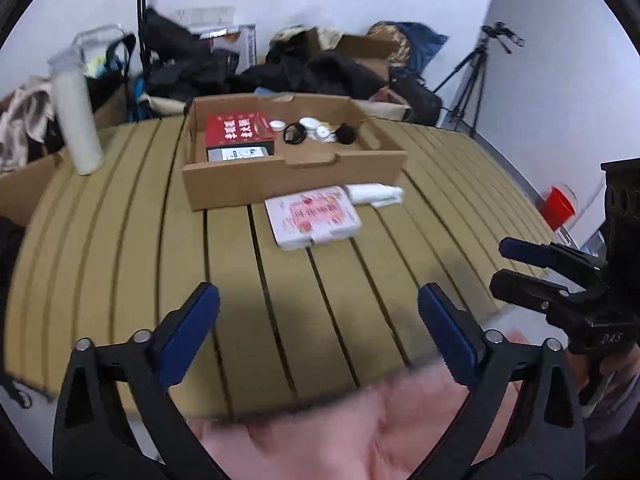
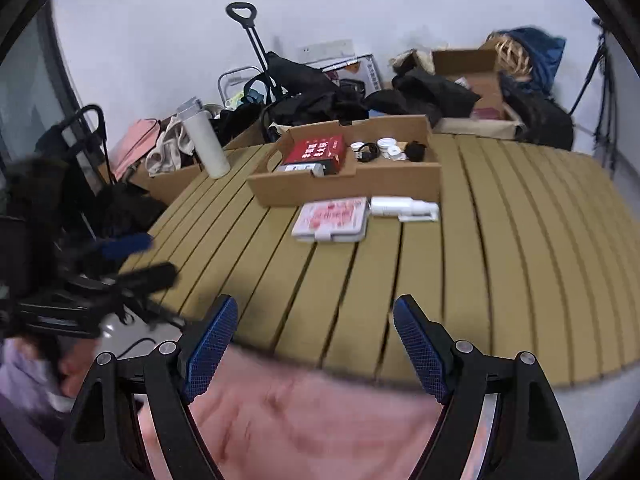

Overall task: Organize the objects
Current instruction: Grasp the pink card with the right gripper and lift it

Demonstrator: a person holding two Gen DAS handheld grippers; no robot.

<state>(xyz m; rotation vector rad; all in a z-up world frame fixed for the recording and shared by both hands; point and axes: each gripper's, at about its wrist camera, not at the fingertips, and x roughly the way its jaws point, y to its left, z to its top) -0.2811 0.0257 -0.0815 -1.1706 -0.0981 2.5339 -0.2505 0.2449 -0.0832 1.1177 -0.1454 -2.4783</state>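
I see the cardboard tray mid-table w/ a red box on the left side atop a grey box; right side holds a black ring, white caps and a black fuzzy thing. Just in front on the slatted table: pink-print box, white item beside it. Left gripper and right gripper both spread apart, empty, near edge.

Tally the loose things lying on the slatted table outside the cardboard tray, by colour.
Pink-patterned flat box: 1
White plastic sprayer-like item lying on its side: 1
Tall white bottle standing upright: 1
Total: 3
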